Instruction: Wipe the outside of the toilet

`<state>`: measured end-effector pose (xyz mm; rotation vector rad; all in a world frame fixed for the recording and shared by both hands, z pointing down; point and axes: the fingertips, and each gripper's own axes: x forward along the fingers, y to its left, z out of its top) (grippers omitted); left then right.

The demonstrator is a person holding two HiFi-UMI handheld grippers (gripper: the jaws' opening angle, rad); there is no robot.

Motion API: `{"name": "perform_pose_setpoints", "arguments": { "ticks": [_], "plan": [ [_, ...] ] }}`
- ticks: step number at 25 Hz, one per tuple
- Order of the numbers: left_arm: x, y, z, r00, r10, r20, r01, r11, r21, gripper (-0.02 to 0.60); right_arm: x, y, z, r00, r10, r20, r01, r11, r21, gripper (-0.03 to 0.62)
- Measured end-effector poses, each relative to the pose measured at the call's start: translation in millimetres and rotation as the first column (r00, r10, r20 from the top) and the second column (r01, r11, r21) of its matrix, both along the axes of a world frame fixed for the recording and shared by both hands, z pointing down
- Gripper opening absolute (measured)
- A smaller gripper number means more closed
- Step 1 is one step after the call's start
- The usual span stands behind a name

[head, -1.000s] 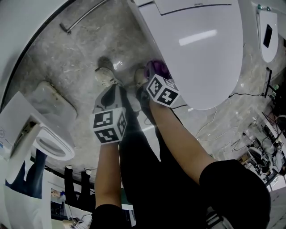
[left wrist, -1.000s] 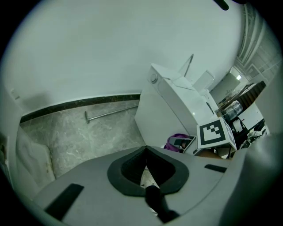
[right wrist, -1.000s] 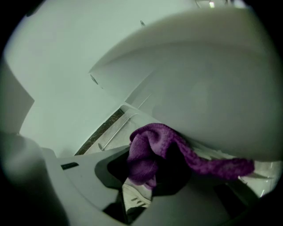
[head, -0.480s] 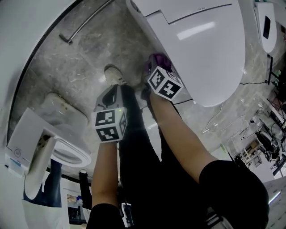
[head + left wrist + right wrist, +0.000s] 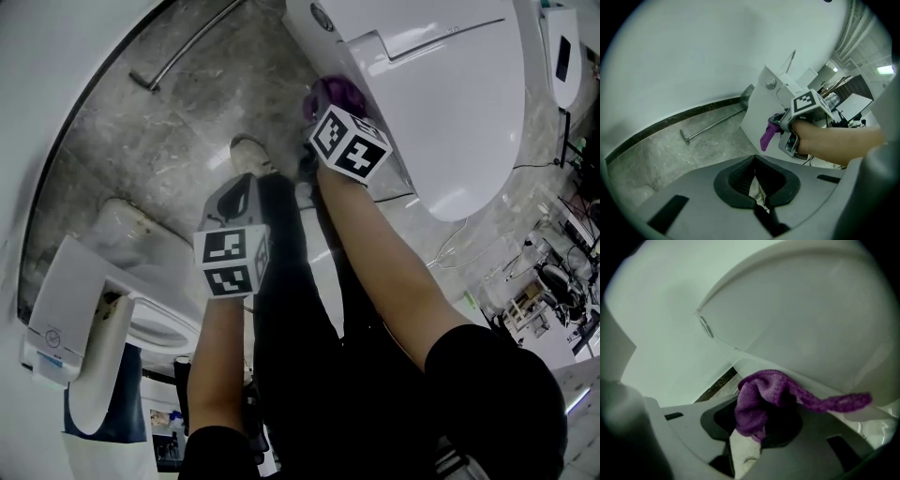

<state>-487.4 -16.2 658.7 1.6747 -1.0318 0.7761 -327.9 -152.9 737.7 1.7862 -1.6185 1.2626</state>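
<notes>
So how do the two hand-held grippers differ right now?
The right hand-held gripper grips a purple cloth; the left hand-held gripper holds nothing. The right is up at the side of the toilet; the left hangs apart over the floor. Both have jaws shut.

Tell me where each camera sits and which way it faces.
Head view: on the head, looking down at toilet and floor; both forearms, left gripper, right gripper show.
Left gripper view: on left gripper, facing the toilet's side; own jaws together.
Right gripper view: close against the toilet; jaws clamp purple cloth.
Shared: all show the purple cloth.
</notes>
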Motion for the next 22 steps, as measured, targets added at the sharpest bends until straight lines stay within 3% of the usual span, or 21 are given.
{"name": "perform_pose_setpoints", "arguments": {
  "ticks": [17,22],
  "plan": [
    [-63,-8,13,0.999,-0.042,-0.017,0.042,0.999,-0.010,0.008,-77,-116,-1,0.999,0.025,0.022,-0.027,0.996,0.087,0.115],
    [-72,-7,16,0.998,-0.054,-0.014,0.054,0.998,-0.017,0.008,-91,-134,-8,0.999,-0.035,0.011,0.033,0.989,0.146,0.115]
  ]
}}
